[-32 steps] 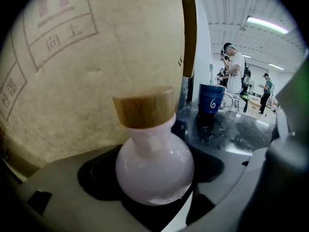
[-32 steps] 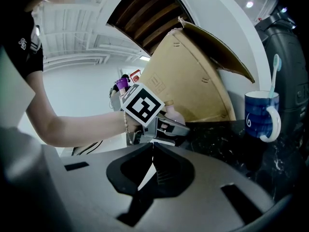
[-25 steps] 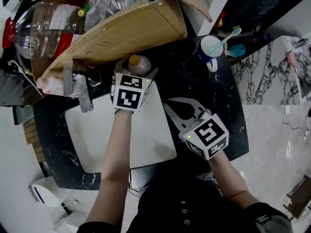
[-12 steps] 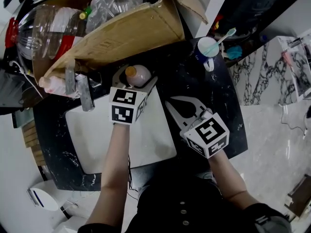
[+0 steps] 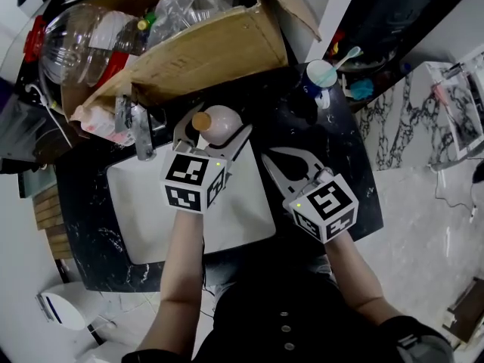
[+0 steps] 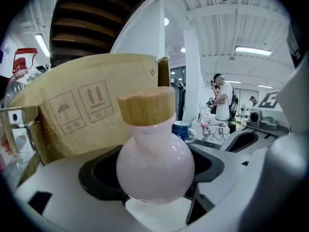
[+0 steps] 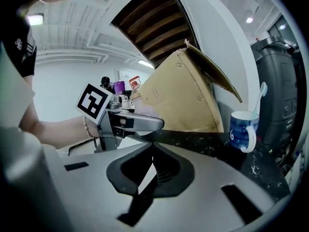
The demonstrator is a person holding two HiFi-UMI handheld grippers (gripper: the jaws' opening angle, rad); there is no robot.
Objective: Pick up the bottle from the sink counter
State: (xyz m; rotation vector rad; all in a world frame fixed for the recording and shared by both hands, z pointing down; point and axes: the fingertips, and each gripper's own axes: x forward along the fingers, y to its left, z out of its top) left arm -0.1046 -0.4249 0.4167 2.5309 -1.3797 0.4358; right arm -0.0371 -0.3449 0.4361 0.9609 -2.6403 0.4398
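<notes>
The left claw [image 5: 215, 131] is clamped on the round belly of the pale pink bottle [image 5: 221, 122], one jaw on each side, and the bottle's tan stopper [image 6: 146, 105] points upward in the left gripper view. Compared with a second ago, this claw and the bottle have drawn back toward the near side: the bottle then sat close under the edge of the cardboard box [image 5: 204, 51], and now it is held apart from the box, at the far rim of the white sink [image 5: 144, 210]. Whether its base is clear of the black tabletop [image 5: 340, 150] cannot be told. The right claw [image 5: 266, 157] has its jaws together with nothing between them, and it hovers over the tabletop just right of the sink, in much the same place as before. The blue mug [image 5: 318, 78] with a toothbrush in it stands on the far right of the tabletop, well apart from both claws, unmoved. A large clear plastic jug [image 5: 76, 40] lies at the far left beside the box.
</notes>
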